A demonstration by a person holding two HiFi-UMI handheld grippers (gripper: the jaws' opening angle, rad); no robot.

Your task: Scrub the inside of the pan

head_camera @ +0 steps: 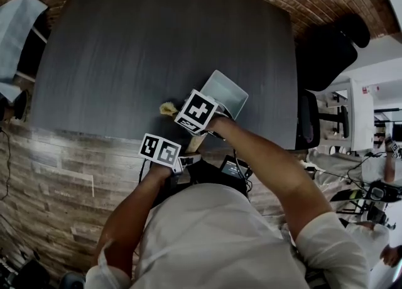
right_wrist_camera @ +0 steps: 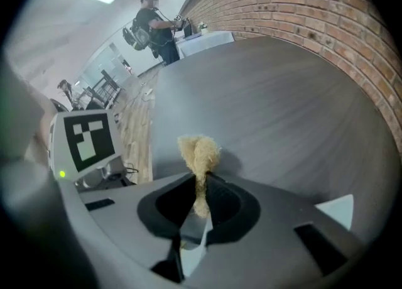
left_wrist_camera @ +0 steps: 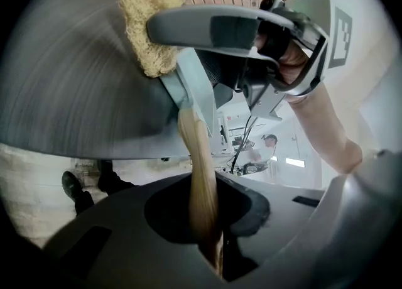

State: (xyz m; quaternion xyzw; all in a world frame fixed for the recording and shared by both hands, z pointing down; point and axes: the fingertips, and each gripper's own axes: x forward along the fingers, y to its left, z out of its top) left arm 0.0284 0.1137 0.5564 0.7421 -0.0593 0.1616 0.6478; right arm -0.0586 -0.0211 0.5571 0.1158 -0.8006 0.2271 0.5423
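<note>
Head view shows a square grey pan [head_camera: 231, 90] by the near edge of a dark table [head_camera: 151, 43], its wooden handle [left_wrist_camera: 200, 181] pointing toward the person. The left gripper [left_wrist_camera: 212, 240] is clenched on that handle, likely to steady the pan. The right gripper [right_wrist_camera: 197, 211] pinches a tan fibrous scrubber [right_wrist_camera: 200, 152] over bare table just left of the pan, not yet inside it.

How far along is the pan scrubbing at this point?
Gripping looks done: left claw clamps the wooden handle, right claw pinches the fibrous scrubber. In hand: the scrubber hangs over the table beside the pan, outside its rim. Left: scrubbing the inside; no cleaning result shows.
</note>
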